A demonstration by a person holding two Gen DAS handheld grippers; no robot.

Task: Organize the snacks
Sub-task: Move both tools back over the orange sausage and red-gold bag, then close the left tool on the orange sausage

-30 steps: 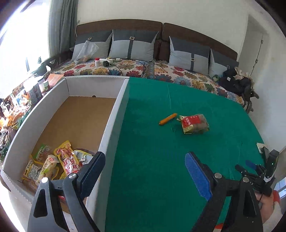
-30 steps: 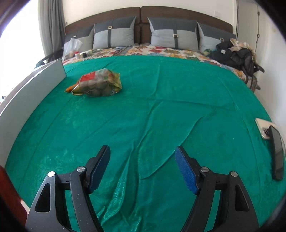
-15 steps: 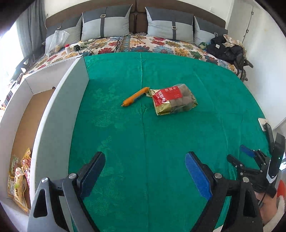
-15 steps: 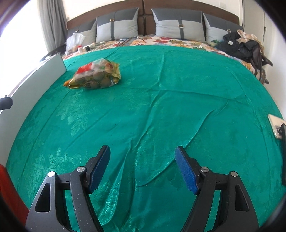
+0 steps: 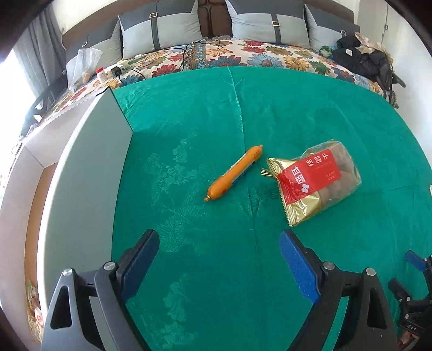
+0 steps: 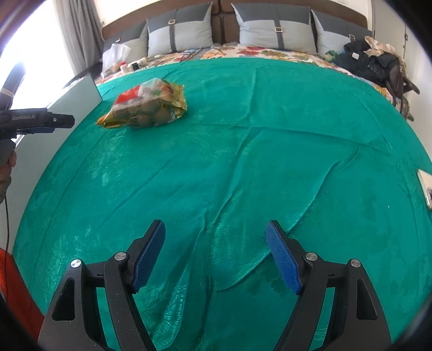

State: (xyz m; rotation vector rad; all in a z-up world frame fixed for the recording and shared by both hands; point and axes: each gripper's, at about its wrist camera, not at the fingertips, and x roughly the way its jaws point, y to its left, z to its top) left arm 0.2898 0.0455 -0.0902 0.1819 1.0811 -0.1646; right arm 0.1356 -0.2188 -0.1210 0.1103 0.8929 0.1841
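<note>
The left tongs (image 5: pixel 218 259) hang open and empty over the green cloth (image 5: pixel 297 113) that covers the table, their blue pads (image 5: pixel 297 267) spread wide with nothing between them. Ahead of them, near the middle of the table, lies an orange sausage (image 5: pixel 234 172) set on a slant, its far tip just beside the crimped gold end of a snack bag (image 5: pixel 316 182) with a red label; whether the two touch I cannot tell. The bag lies flat toward the right edge, brown round pieces showing through its clear part. Along the left edge of the table stands a white box (image 5: pixel 81 172), its tall wall upright against the cloth; a few snack packets (image 5: pixel 33 310) show at its near end, mostly cut off by the frame. The right tongs (image 6: pixel 214 253) are also open and empty, held above a wrinkled stretch of cloth near the front edge, well apart from the bag. In the right wrist view the bag sits toward the far left corner, near the box wall, and the sausage is hidden behind it. A phone (image 6: pixel 426 189) lies at the right edge. Beyond the far edge are a floral sofa (image 5: pixel 270 55) and grey cushions (image 5: pixel 267 23).
</note>
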